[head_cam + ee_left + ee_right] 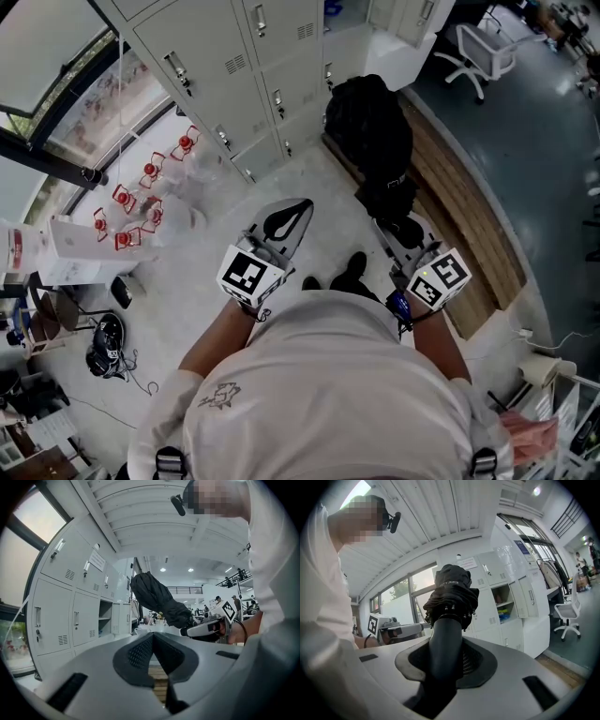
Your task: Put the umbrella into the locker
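A folded black umbrella [368, 127] points away from me toward the grey lockers [234, 66]. My right gripper [398, 230] is shut on its black handle. In the right gripper view the handle [445, 644] runs up between the pads to the bunched canopy [451, 592]. My left gripper [292, 214] hangs beside it on the left, its jaws shut on nothing, the pads [140, 651] meeting at the tip. The left gripper view shows the umbrella [157, 597] and right gripper [206, 627] to its right. One locker compartment [105, 616] stands open, also visible as the open compartment [504, 602] with coloured items inside.
A wooden strip of floor [469, 206] runs along the right. A white office chair [478, 47] stands at the back right. Red objects [141, 202] sit by the window at the left, and a dark helmet [105, 342] lies on the floor.
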Demonstrator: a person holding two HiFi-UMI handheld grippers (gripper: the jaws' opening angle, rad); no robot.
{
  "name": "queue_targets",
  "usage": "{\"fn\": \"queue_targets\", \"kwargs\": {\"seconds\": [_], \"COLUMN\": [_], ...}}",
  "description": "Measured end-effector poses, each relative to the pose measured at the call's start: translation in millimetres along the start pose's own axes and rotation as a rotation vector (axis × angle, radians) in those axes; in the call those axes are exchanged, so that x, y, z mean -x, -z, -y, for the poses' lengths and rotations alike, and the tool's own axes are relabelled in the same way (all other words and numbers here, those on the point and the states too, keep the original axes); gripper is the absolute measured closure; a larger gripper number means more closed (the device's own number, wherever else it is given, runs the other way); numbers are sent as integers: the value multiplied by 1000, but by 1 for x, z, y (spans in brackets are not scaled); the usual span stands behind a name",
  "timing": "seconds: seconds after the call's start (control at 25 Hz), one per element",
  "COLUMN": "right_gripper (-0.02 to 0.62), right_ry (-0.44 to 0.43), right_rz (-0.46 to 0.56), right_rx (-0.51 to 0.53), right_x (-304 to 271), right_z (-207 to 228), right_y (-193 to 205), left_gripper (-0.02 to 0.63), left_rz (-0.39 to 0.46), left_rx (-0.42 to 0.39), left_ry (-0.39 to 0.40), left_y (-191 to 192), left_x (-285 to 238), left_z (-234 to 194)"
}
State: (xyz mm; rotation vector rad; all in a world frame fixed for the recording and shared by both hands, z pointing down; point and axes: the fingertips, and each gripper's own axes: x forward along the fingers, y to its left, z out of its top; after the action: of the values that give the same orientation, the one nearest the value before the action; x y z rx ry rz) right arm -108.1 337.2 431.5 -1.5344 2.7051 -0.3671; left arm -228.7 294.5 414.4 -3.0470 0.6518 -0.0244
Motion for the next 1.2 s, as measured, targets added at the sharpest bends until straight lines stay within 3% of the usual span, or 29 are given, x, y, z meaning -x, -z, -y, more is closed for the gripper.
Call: {"fn": "queue_targets", "kwargs": {"seconds": [0.4, 0.92, 1.2], "right_gripper": [457, 457, 457], "right_ry": [13, 11, -13], "right_rz": [3, 0, -6], "right_rx": [-27, -7, -25], "right_x": [4, 22, 32], "right_z": [51, 164, 221], "right_y": [-3, -32, -36], "left_gripper": [595, 595, 595], "left_rz": [-23, 39, 34], "left_rx": [9, -41, 5], "left_ry": [-16, -33, -48], "left_y": [8, -19, -9], "left_x": [-48, -168, -222], "left_z": [-13, -6, 7]}}
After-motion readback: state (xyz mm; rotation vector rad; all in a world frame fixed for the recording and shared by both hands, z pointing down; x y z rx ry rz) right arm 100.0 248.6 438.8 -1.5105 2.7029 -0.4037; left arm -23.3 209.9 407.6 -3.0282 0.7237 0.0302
